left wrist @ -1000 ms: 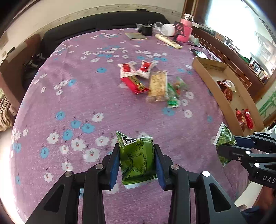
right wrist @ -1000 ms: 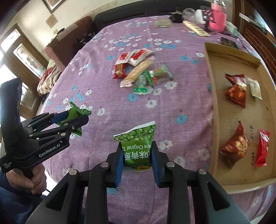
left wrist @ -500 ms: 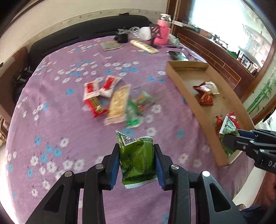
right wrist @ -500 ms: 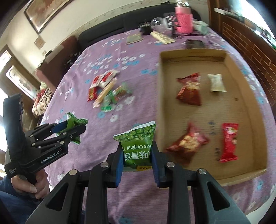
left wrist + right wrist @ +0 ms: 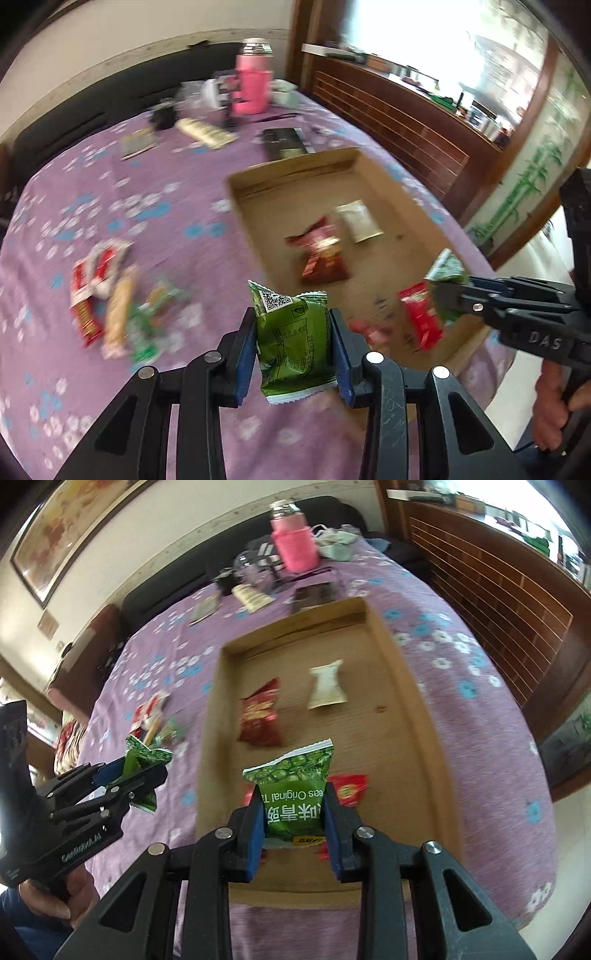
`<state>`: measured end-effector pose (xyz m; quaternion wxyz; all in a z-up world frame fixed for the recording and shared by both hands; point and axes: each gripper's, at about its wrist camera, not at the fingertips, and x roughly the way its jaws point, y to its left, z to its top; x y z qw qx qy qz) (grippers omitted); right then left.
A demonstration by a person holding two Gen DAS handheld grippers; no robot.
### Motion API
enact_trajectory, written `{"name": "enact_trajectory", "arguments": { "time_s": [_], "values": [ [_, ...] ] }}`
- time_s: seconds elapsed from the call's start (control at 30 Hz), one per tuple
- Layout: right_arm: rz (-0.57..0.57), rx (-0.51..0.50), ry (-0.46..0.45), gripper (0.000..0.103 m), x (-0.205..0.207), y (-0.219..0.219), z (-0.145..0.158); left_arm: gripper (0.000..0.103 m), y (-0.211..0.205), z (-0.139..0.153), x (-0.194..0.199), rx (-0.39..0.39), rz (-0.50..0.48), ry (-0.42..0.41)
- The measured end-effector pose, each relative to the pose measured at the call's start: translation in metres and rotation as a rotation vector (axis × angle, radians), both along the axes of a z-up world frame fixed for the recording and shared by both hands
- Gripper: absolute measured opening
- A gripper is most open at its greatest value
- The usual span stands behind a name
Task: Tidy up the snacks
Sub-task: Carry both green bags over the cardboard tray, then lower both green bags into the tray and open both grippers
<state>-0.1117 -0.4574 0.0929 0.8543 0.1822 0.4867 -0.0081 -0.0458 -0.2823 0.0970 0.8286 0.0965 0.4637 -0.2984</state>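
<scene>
A: Between the blue pads of the left tool, seen from the left wrist, what sat there?

B: A green snack packet, pinched at both sides, QR code at its top, held above the purple flowered counter. The jaws were closed onto it.

A: And beyond it?

B: The cardboard tray lay ahead and to the right, with a dark red packet and a pale sachet near each other on its floor, and a bright red packet nearer the front wall. The right tool reached in from the right over that tray corner, closed on a second green packet. A blurred heap of loose snacks lay on the cloth to the left, apart from the tray.

A: From the right wrist?

B: The right tool was clamped on its green pea packet, printing upside down, held over the near end of the tray. The dark red packet and the pale sachet lay further in; the bright red packet showed just behind the right pad. The left tool stood off to the left over the cloth, outside the tray wall, gripping its packet. A pink flask stood at the far end of the counter.
</scene>
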Motion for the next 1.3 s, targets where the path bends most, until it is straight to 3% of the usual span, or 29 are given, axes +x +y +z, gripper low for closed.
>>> {"name": "enact_trajectory", "arguments": {
  "time_s": [0.3, 0.43, 1.0, 1.3],
  "values": [
    [-0.018, 0.008, 0.029, 0.028, 0.029, -0.028, -0.015, 0.038, -0.065, -0.022, 0.009, 0.006, -0.065, 0.046],
    [-0.028, 0.015, 0.050, 0.028, 0.038, -0.034, -0.027, 0.038, -0.080, -0.033, 0.010, 0.043, -0.081, 0.045],
    [-0.028, 0.002, 0.075, 0.028, 0.050, -0.034, -0.040, 0.038, -0.089, -0.046, 0.015, 0.088, -0.092, 0.062],
    [-0.043, -0.019, 0.059, 0.036, 0.041, -0.033, -0.029, 0.050, -0.085, -0.041, 0.010, 0.074, -0.100, 0.066]
  ]
}}
